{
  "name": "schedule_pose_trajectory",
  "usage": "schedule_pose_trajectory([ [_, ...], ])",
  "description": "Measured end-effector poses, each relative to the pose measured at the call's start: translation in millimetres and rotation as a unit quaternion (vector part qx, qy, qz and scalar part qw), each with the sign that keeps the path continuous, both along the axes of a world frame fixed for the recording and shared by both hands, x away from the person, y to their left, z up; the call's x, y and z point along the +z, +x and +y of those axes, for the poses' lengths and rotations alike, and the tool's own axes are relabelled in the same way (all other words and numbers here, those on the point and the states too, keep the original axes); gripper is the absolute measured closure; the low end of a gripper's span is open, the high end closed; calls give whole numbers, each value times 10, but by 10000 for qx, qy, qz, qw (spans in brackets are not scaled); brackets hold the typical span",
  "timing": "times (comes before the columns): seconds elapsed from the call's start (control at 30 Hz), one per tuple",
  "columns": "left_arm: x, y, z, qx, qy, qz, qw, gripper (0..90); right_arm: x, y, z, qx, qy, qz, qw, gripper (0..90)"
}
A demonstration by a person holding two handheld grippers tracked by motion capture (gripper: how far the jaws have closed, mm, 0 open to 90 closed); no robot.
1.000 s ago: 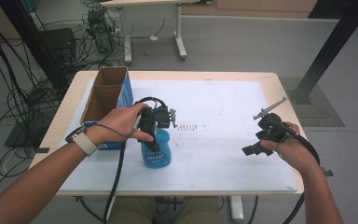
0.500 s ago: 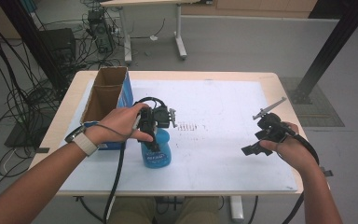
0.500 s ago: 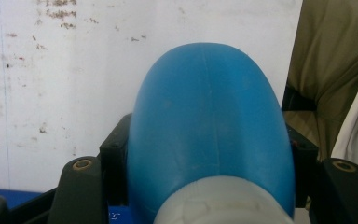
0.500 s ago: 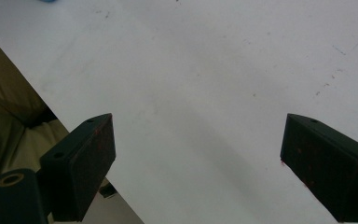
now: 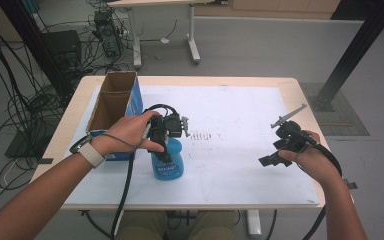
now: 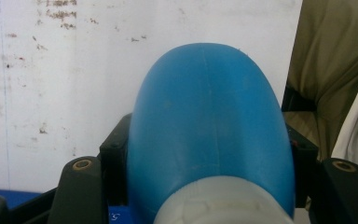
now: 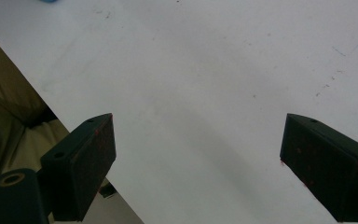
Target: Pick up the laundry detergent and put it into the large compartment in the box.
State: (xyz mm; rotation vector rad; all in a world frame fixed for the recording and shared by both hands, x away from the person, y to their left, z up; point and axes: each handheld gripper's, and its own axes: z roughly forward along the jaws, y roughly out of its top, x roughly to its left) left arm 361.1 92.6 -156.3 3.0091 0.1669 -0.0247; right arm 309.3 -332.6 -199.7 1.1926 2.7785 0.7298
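Bottle (image 5: pixel 168 164), blue with a pale collar at its neck, is standing upright on the white mat (image 5: pixel 240 125) near the table's (image 5: pixel 300 90) front edge, just right of an open cardboard box (image 5: pixel 114 106). The left gripper (image 5: pixel 163 150) is coming down over it from above, and its jaws are clamping the bottle's upper body on both sides. In the left gripper view the blue shoulder (image 6: pixel 209 135) is bulging up between the two black jaws, which are pressing against it left and right, with the scuffed mat behind. The left hand (image 5: pixel 127 135) is wrapping the gripper body, a watch on its wrist.

The right gripper (image 5: pixel 272 159) is hovering over the mat well apart from the bottle, toward the table's right side. Its jaws are standing wide, with nothing between them; in the right gripper view (image 7: pixel 198 163) bare mat is lying between the pads (image 7: pixel 95 163).
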Motion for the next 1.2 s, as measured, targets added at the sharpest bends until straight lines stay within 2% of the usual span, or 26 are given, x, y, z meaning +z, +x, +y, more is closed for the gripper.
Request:
schedule_pose_trajectory([
  [1.2,-2,-10,25,31,-66,-11,10000,375,-7,-13,-15,20,6,-14,10000,103],
])
